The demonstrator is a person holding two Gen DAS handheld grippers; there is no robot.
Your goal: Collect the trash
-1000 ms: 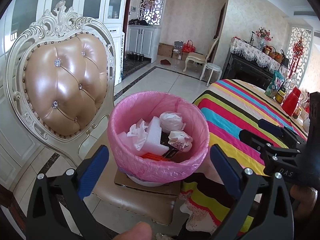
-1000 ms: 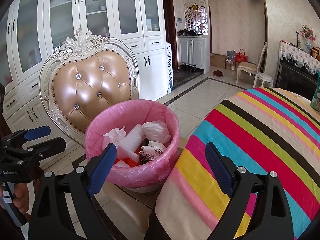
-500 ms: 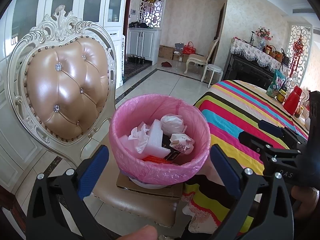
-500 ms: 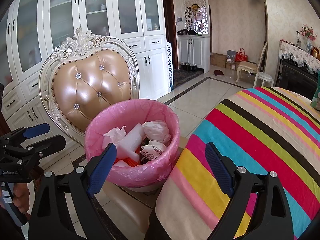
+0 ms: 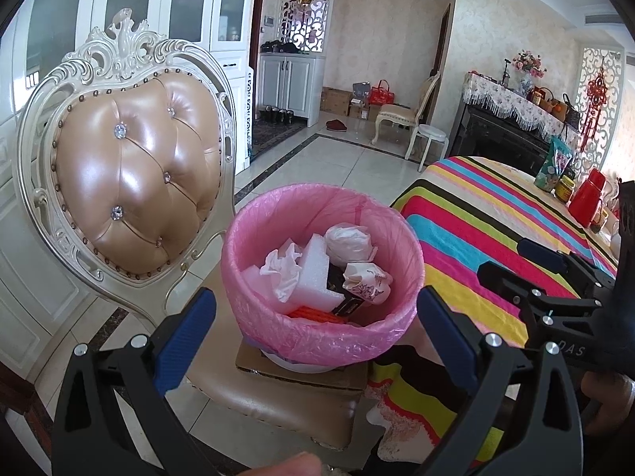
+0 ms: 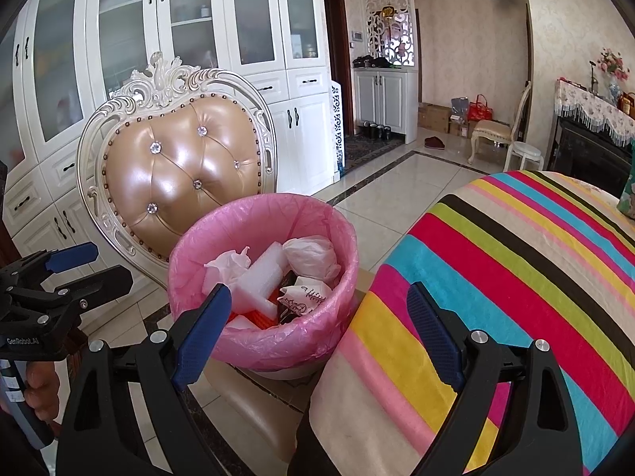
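Note:
A bin lined with a pink bag [image 5: 254,277] [image 6: 190,269] stands on a piece of cardboard [image 5: 301,373] on a chair seat. It holds white foam [image 5: 313,273] [image 6: 258,277], crumpled tissues [image 5: 281,269], a wrapped white bundle [image 5: 349,242] [image 6: 313,254] and a printed paper cup [image 5: 367,285] [image 6: 305,297]. My left gripper [image 5: 317,333] is open and empty just in front of the bin; it shows at the left of the right wrist view [image 6: 79,269]. My right gripper [image 6: 321,333] is open and empty at the bin's right front; it shows at the right of the left wrist view [image 5: 528,265].
The ornate chair [image 5: 131,174] [image 6: 186,174] with a tan padded back stands behind the bin. A table with a striped cloth [image 5: 488,214] [image 6: 516,261] is on the right, with a red jug [image 5: 587,198] and jars at its far end. White cabinets [image 6: 198,39] line the left wall.
The left wrist view has shifted slightly, with the bin and chair moving right and up in frame. The right gripper has hardly moved. Both stay open.

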